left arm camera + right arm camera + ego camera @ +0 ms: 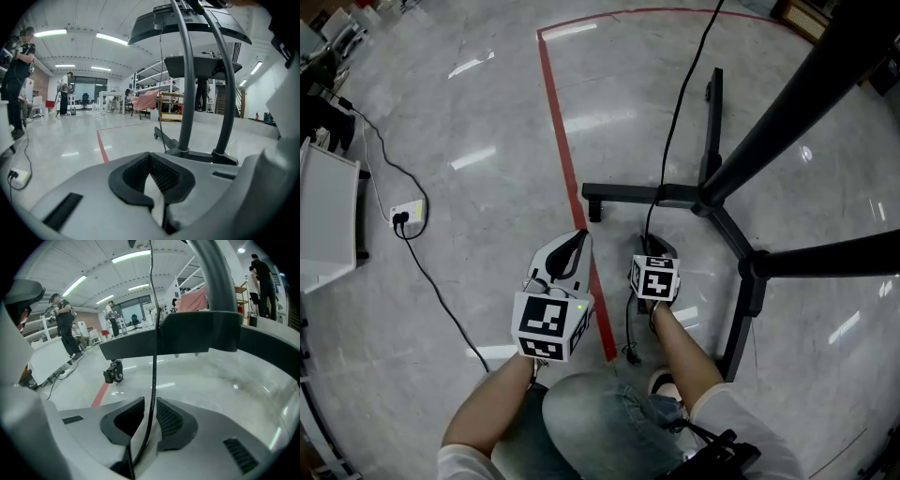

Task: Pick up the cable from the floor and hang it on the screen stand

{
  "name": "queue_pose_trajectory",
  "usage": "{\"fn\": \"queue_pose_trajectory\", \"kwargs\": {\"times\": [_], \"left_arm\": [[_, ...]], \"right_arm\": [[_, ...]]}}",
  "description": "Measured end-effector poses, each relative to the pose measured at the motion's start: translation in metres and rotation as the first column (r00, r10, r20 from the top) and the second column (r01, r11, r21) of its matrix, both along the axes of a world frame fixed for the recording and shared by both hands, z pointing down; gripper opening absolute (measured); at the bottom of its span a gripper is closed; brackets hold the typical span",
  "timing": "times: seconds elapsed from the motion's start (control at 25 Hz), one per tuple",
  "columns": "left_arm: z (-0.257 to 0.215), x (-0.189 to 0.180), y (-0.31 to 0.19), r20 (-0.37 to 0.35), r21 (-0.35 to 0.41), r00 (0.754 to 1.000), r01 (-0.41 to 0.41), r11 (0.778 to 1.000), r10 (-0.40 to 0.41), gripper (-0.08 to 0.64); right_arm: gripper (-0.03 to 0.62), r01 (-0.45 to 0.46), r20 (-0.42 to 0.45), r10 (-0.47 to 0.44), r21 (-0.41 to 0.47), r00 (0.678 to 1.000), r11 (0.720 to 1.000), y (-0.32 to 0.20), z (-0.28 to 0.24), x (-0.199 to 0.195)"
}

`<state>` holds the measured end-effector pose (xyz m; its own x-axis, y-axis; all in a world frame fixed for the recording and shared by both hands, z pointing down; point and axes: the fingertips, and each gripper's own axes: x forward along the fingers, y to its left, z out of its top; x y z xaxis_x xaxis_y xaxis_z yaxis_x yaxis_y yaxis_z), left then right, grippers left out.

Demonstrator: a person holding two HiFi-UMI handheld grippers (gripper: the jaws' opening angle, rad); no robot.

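Polished grey floor (487, 112) carries the black metal screen stand (710, 141), so the right gripper (654, 246), jaws clamped on the thin black cable (674, 122) rising toward it, should lift gently, while the left gripper (577, 239) has jaws together, empty.

Red floor tape (565, 159), power strip (406, 217) w/ black plug nr white cabinet (323, 216), left side.

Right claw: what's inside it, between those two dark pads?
A thin black cable runs up between the right claw's pads, which pinch it. In the right gripper view, its lower stretch is covered by the claw's own body.
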<state>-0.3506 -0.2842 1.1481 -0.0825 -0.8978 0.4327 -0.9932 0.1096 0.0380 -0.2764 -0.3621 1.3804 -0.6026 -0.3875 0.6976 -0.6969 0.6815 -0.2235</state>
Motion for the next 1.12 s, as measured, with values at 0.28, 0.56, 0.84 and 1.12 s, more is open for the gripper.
{"fn": "queue_pose_trajectory", "kwargs": {"times": [0.28, 0.56, 0.84, 1.12], "left_arm": [[0.001, -0.001, 0.002, 0.004, 0.005, 1.0, 0.005, 1.0, -0.005, -0.002], [0.006, -0.002, 0.003, -0.007, 0.008, 1.0, -0.003, 1.0, 0.003, -0.002], [0.002, -0.019, 0.002, -0.044, 0.04, 0.997, 0.057, 0.998, -0.056, -0.002], [0.001, -0.029, -0.005, -0.08, 0.046, 0.991, 0.115, 0.992, -0.111, -0.001]], "right_arm": [[0.075, -0.024, -0.04, 0.023, -0.018, 0.999, 1.0, 0.003, 0.011, 0.01], [0.074, -0.023, -0.038, 0.023, -0.007, 0.999, 1.0, 0.004, 0.013, 0.009], [0.043, -0.014, -0.055, 0.014, -0.002, 0.998, 1.0, 0.008, 0.014, 0.009], [0.032, -0.032, -0.033, 0.032, -0.006, 0.999, 0.999, 0.008, 0.003, 0.017]]}}
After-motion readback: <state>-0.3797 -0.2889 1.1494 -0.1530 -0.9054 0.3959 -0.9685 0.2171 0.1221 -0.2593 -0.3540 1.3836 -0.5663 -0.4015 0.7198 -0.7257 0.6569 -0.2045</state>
